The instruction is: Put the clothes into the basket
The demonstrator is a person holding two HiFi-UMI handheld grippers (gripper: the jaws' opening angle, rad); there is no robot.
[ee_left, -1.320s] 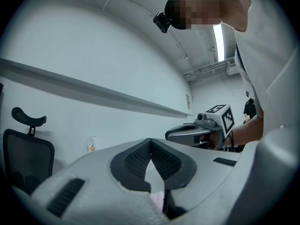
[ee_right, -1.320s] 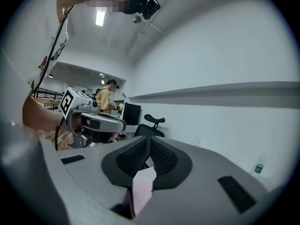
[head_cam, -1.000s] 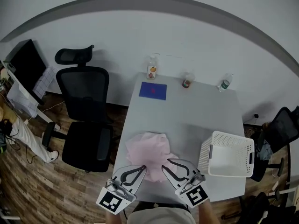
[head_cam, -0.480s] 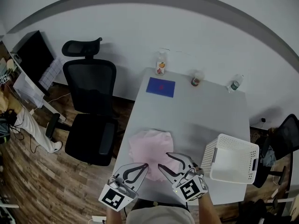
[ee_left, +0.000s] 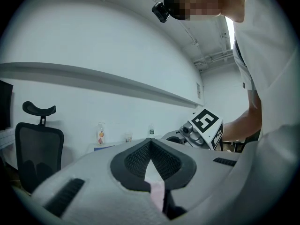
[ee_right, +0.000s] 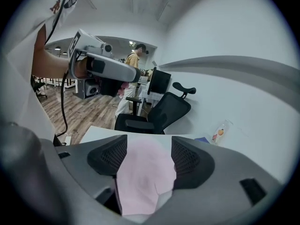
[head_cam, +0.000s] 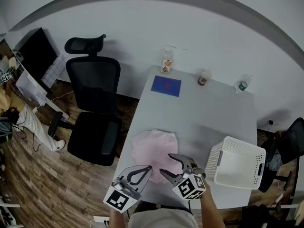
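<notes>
A pink cloth (head_cam: 151, 147) lies crumpled on the near left part of the pale table (head_cam: 204, 113). A white slatted basket (head_cam: 239, 162) stands empty at the near right. My right gripper (head_cam: 166, 164) hovers at the cloth's near edge, pointing left. Its jaws are opening, and in the right gripper view (ee_right: 149, 156) the pink cloth (ee_right: 143, 172) shows through the gap, untouched by the pads. My left gripper (head_cam: 148, 167) is just left of it at the table's front edge, jaws shut tip to tip (ee_left: 150, 144). A sliver of pink shows below the tips.
A blue mat (head_cam: 166, 85), a spray bottle (head_cam: 166, 63), a small jar (head_cam: 203, 80) and a water bottle (head_cam: 243, 85) sit along the table's far edge. A black office chair (head_cam: 92, 108) stands left of the table. Another chair (head_cam: 289, 146) is at the right.
My right gripper's jaws have spread apart and it has turned left toward the cloth. The left gripper has hardly moved and stays shut. The head view has shifted slightly.
</notes>
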